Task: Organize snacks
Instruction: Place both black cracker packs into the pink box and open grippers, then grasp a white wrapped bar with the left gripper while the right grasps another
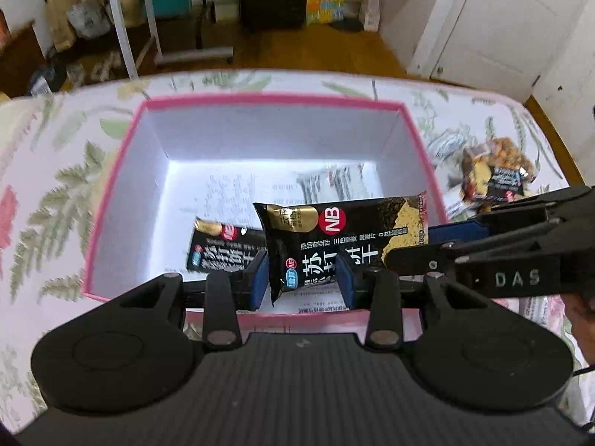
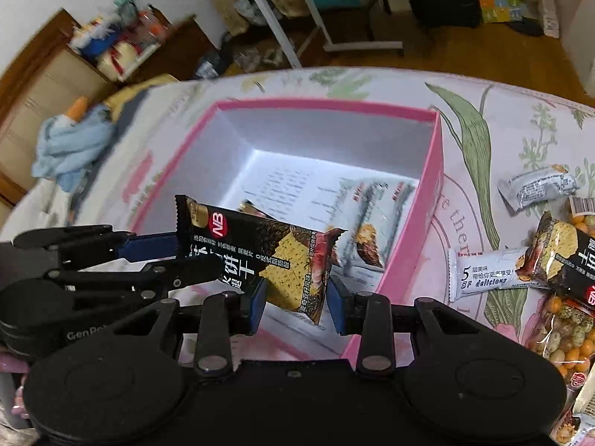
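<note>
Black cracker packet (image 1: 346,238) held over the near end of the pink box (image 1: 111,193), both grippers clamped on it. Left gripper (image 1: 303,278) fingers grasp the packet's one end; right gripper (image 2: 296,303) fingers grasp the other end, the cracker-picture side.

Second black packet (image 1: 223,247) lies on the box floor, near wall, just beside the held one. Printed paper sheet (image 2: 316,193) lines the box bottom.

Box sits on a floral cloth (image 2: 483,130). Right of the box on the cloth: white snack bar (image 2: 483,273), grey wrapper (image 2: 539,186), another black cracker packet (image 2: 557,256), bags of mixed nuts (image 2: 565,330). Blue cloth bundle (image 2: 70,148) left of the box.
</note>
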A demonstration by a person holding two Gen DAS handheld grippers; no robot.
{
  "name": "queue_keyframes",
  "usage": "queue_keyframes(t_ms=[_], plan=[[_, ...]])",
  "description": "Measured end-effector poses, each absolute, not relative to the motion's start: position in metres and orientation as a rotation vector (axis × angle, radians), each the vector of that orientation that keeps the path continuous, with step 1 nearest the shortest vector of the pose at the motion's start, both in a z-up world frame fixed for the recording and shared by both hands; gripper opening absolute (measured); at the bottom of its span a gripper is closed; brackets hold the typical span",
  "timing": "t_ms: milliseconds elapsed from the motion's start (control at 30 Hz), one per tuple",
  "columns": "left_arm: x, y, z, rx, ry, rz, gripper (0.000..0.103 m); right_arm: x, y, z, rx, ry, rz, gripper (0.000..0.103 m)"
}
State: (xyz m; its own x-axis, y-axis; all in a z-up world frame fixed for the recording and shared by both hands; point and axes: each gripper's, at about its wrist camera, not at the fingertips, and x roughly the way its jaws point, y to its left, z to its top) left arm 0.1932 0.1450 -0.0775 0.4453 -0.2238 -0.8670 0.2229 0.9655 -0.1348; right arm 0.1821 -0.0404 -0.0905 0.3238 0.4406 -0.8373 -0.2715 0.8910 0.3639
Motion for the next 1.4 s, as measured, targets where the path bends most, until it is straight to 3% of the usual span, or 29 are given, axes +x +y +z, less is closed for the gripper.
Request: queue_keyframes(t_ms=[233,333,833,1133,1400], plan=[[0.193,0.145,-0.096,0.003,1.076,-0.238,0.048,0.174,-0.026,-0.09,0.027,1.123,0.447,0.043],[0.187,0.145,-0.089,-0.001,1.063,-0.249,0.055,0.166,-0.033,-0.08,0.023,1.092,0.456,0.05],[0.127,0.107,-0.019,0.053,0.955,-0.386,0.054,0.071,-0.159,-0.013,0.07,0.862,0.407,0.052],[0.124,0.036,-0.026,0.132,0.927,-0.51,0.053,0.042,-0.22,-0.057,0.099,0.909,0.25,0.054],[0.157,-0.04,-0.065,0.323,0.952,-0.608,0.053,0.044,-0.255,-0.112,0.227,1.039,0.174,0.056]])
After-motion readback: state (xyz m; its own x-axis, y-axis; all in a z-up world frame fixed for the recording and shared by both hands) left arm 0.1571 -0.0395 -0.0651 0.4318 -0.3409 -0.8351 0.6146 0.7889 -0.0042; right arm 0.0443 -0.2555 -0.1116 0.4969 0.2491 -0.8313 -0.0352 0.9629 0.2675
